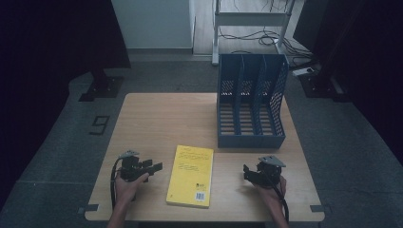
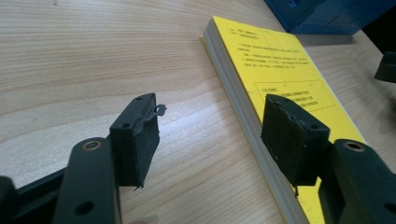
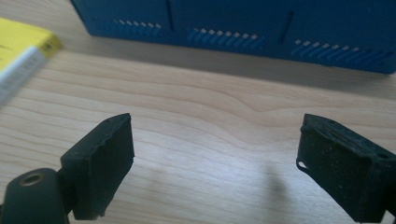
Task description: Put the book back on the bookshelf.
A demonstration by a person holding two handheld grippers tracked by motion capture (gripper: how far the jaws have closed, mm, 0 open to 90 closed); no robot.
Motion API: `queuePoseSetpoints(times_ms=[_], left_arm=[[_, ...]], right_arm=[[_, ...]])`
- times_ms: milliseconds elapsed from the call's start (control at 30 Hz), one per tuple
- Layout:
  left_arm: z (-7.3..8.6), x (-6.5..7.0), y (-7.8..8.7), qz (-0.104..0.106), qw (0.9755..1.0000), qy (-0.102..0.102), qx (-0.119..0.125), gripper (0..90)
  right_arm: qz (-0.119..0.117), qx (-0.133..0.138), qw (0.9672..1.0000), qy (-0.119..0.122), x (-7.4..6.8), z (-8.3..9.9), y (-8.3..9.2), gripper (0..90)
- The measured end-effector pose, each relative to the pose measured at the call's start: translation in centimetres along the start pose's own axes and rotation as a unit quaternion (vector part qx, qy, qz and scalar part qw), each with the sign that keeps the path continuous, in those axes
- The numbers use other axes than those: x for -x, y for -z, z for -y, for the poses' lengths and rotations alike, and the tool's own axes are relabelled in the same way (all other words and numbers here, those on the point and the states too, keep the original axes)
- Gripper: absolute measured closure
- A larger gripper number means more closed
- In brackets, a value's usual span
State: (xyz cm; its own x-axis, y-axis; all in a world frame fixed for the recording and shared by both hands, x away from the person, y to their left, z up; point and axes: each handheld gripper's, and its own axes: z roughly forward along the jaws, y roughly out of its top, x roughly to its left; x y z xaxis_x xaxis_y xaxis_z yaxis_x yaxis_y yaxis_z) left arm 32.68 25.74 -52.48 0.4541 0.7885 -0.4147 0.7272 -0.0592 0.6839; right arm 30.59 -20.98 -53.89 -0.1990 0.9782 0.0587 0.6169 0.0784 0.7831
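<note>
Book (image 1: 190,175) between claws (both agape), untouched

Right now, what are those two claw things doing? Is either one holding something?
Left gripper: jaws open, holding nothing, beside the yellow book.
Right gripper: jaws open, holding nothing, above the bare table.

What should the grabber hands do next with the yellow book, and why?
Probably slide the left gripper a little further onto the yellow book. Its jaws are open, and one already hangs over the book's near edge. The book lies flat, and the blue file rack stands empty behind it.
</note>
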Motion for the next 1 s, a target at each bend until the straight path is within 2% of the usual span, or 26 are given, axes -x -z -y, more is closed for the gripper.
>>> queuePoseSetpoints(times_ms=[300, 533, 600, 633, 667, 700, 733, 767, 800, 833, 867, 900, 1000], left_arm=[[-0.1, 0.4, -0.2, 0.006, 1.0, -0.005, -0.002, 36.2], [-0.1, 0.8, -0.3, 0.012, 0.9999, -0.009, 0.0, 36.2], [-0.1, 1.0, -0.4, 0.015, 0.9998, -0.011, -0.001, 36.2], [-0.1, 1.0, -0.4, 0.015, 0.9998, -0.011, -0.001, 36.2], [-0.1, 1.1, -0.4, 0.016, 0.9998, -0.011, -0.002, 36.2], [-0.1, 1.1, -0.4, 0.017, 0.9998, -0.013, -0.002, 36.2], [-0.1, 1.3, -0.4, 0.014, 0.9998, -0.015, 0.007, 37.0], [-0.1, 1.3, -0.4, 0.014, 0.9998, -0.015, 0.007, 37.3], [-0.1, 1.4, -0.2, 0.013, 0.9997, -0.015, 0.016, 37.4], [-0.1, 1.4, -0.2, 0.013, 0.9997, -0.015, 0.016, 37.5], [-0.2, 1.4, 0.0, 0.012, 0.9996, -0.014, 0.021, 37.6], [-0.2, 1.4, 0.0, 0.012, 0.9996, -0.014, 0.021, 37.6], [-0.2, 1.4, -0.1, 0.012, 0.9996, -0.015, 0.02, 37.6]], right_arm=[[-0.025, 0.014, 0.9996, 0.003, -1.3, -0.4, 0.6, 12.6], [-0.041, 0.022, 0.9988, 0.012, -2.9, -1.1, 0.9, 12.9], [-0.05, 0.023, 0.9982, 0.023, -4.0, -1.5, 0.8, 13.0], [-0.05, 0.023, 0.9982, 0.023, -4.0, -1.5, 0.8, 13.0], [-0.06, 0.02, 0.9976, 0.029, -4.9, -1.7, 0.5, 13.3], [-0.06, 0.02, 0.9976, 0.029, -4.9, -1.7, 0.5, 13.3], [-0.067, 0.017, 0.9971, 0.032, -5.6, -1.9, 0.2, 13.3], [-0.067, 0.017, 0.9971, 0.032, -5.6, -1.9, 0.2, 13.3], [-0.072, 0.016, 0.9964, 0.04, -6.4, -2.0, -0.1, 13.4], [-0.072, 0.016, 0.9964, 0.04, -6.4, -2.0, -0.1, 13.4], [-0.078, 0.014, 0.9959, 0.043, -7.0, -2.1, -0.4, 13.3], [-0.078, 0.014, 0.9959, 0.043, -7.0, -2.1, -0.4, 13.3], [-0.091, 0.015, 0.9947, 0.047, -8.2, -2.4, -0.7, 13.4]])
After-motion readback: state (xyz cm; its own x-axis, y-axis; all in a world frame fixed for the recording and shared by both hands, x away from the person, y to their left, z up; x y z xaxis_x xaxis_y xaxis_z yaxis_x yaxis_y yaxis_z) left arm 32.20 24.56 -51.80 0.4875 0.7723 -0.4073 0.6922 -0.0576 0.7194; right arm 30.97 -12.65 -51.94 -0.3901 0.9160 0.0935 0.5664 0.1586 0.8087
